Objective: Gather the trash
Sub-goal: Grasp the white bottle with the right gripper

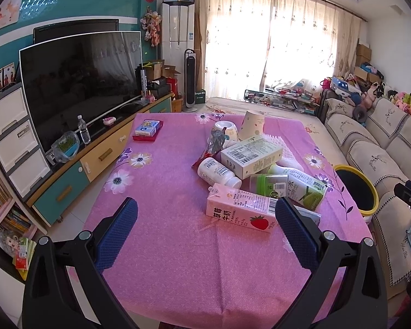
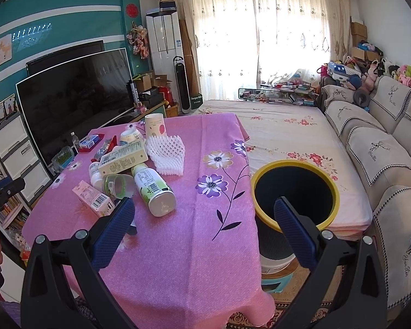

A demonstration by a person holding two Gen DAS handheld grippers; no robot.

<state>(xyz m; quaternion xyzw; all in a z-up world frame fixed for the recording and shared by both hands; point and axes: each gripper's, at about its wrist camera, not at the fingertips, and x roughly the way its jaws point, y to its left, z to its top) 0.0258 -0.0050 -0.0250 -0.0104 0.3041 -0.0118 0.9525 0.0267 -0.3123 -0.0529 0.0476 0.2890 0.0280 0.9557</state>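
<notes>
Lying nearest the counter's front edge, the strawberry milk carton (image 1: 239,210) fronts a heap of trash on the pink flowered cloth. Behind the carton lie a white pill bottle (image 1: 217,172), a green-lidded clear jar (image 1: 265,185) and a green-labelled drink bottle (image 1: 305,187); a pale cardboard box (image 1: 251,155) rests across the top of them. Farther back from the carton are a white foam fruit net (image 1: 276,148), a crumpled wrapper (image 1: 215,144), a white tub (image 1: 227,130) and an upturned paper cup (image 1: 253,126).

To my eye the carton will be light and stiff if empty, though its walls would cave under a hard squeeze; I would take it across the narrow faces near the middle. The plastic bottles look round and smooth, so they may roll or slip, and are better pinched across the body. The foam net is soft and will simply crush.

The left gripper (image 1: 205,220) hangs above the cloth with its blue pads spread wide and nothing between them; its right pad sits just beside the carton's end. The right gripper (image 2: 204,216) is likewise spread and empty. Right of the carton, off the counter (image 2: 178,260), stands the yellow-rimmed trash bin (image 2: 294,164), open-mouthed and apparently empty.
</notes>
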